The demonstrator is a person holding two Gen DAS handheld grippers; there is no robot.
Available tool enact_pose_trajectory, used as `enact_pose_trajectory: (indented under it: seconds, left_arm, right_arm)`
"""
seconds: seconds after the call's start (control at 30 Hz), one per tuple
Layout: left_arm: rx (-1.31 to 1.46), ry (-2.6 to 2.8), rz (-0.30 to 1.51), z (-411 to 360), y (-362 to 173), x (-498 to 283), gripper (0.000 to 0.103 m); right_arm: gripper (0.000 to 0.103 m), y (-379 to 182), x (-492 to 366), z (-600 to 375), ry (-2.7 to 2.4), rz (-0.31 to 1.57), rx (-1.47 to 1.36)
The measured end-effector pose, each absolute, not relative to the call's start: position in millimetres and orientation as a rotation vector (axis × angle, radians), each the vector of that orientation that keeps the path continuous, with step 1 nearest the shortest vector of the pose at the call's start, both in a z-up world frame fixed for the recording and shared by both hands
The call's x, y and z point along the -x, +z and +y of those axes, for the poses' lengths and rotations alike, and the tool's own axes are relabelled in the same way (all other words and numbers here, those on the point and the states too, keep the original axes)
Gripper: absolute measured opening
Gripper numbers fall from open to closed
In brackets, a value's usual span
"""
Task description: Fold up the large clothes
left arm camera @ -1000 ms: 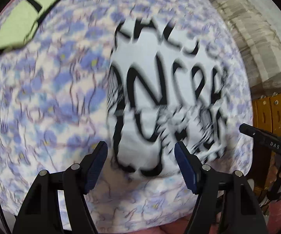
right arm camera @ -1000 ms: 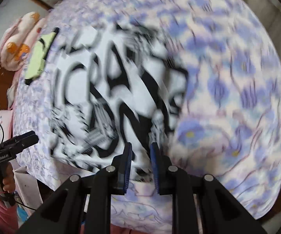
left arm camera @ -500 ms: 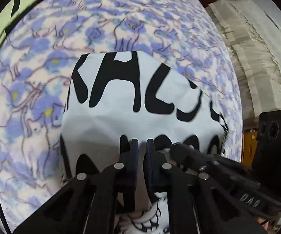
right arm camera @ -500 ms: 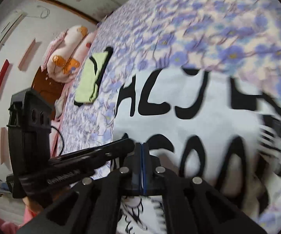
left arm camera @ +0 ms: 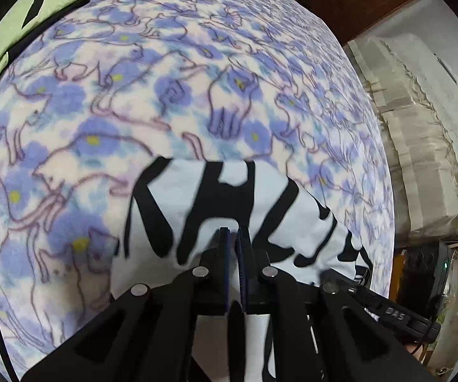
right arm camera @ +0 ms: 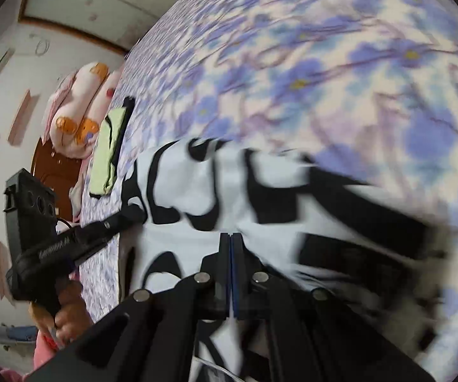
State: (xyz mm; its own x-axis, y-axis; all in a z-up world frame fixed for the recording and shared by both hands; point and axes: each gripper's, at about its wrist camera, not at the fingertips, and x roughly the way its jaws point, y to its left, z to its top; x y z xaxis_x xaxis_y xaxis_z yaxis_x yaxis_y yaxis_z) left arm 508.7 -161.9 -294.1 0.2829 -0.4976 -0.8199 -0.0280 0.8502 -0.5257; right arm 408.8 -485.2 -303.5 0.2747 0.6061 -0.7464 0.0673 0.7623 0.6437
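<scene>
The white shirt (left arm camera: 260,197) is spread low in the frame on the flowered bed (left arm camera: 165,95). Its near edge is gripped by the left claw (left arm camera: 232,248) and the right claw (right arm camera: 230,248), both clenched. A fold seems underway; the edge must next be carried across evenly.

Even, soft indoor light; strong fisheye curve, dark corners; right wrist view heavily motion-blurred, left mildly.

2 garments: 1 white printed tee (left arm camera: 245,210), 1 green folded one (left arm camera: 22,31) (black trim); 2 tools; 1 bed (left arm camera: 165,95).
</scene>
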Motion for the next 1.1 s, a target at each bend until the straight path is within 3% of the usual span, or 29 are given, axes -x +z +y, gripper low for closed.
enact_pose_trajectory:
  seconds: [0.3, 0.57, 0.87, 1.1]
  left_arm:
    - [0.457, -0.332, 1.244, -158, -300, -523, 0.003]
    - [0.433, -0.325, 1.248, -161, -305, -533, 0.001]
    - [0.344, -0.394, 1.284, -176, -270, -487, 0.002]
    - [0.367, -0.462, 1.391, -192, -277, -436, 0.002]
  right_arm:
    - [0.000, -311, -380, -550, 0.252, 1.232, -0.765]
    - [0.000, -323, -384, -552, 0.204, 1.264, -0.735]
    - [0.000, -257, -362, -498, 0.380, 1.210, -0.541]
    - [0.000, -267, -343, -425, 0.584, 1.282, -0.502]
